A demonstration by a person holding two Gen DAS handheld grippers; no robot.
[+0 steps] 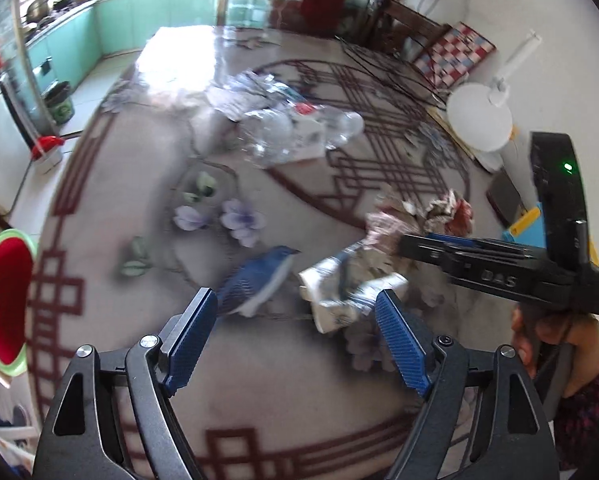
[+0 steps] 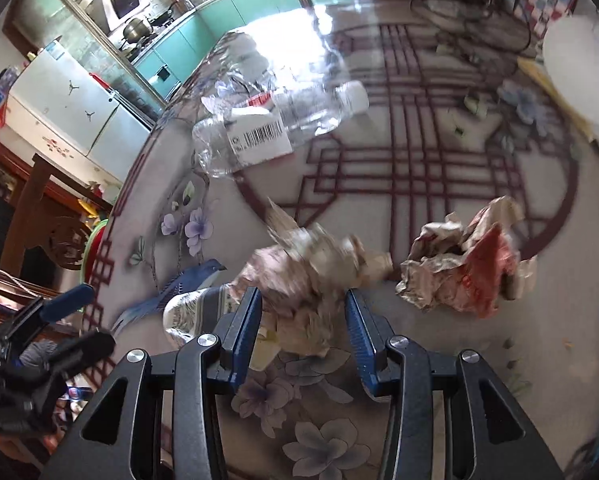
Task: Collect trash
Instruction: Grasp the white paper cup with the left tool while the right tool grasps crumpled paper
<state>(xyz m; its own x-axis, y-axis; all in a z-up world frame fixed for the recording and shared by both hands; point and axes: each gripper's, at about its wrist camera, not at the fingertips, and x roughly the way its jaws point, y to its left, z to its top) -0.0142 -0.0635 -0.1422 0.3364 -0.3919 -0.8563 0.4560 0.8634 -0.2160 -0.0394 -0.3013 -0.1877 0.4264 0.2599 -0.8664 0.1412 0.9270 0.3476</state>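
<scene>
Trash lies on a round patterned table [image 1: 259, 400]. A crushed clear plastic bottle [image 2: 275, 128] with a barcode label lies at the far side; it also shows in the left wrist view [image 1: 295, 132]. A crumpled brownish paper wad [image 2: 311, 276] sits between the fingers of my right gripper [image 2: 303, 332], which is open around it. A red-and-white crumpled wrapper [image 2: 467, 272] lies to its right. My left gripper [image 1: 299, 332] is open and empty just short of a crushed white wrapper [image 1: 347, 292]. The right gripper's body [image 1: 499, 272] shows at right.
A red bowl with a green rim [image 1: 5, 300] sits at the table's left edge. A white round lamp [image 1: 479, 116] stands at the right. A blue and yellow item [image 1: 523, 228] lies near the right edge. Kitchen cabinets and a chair stand beyond.
</scene>
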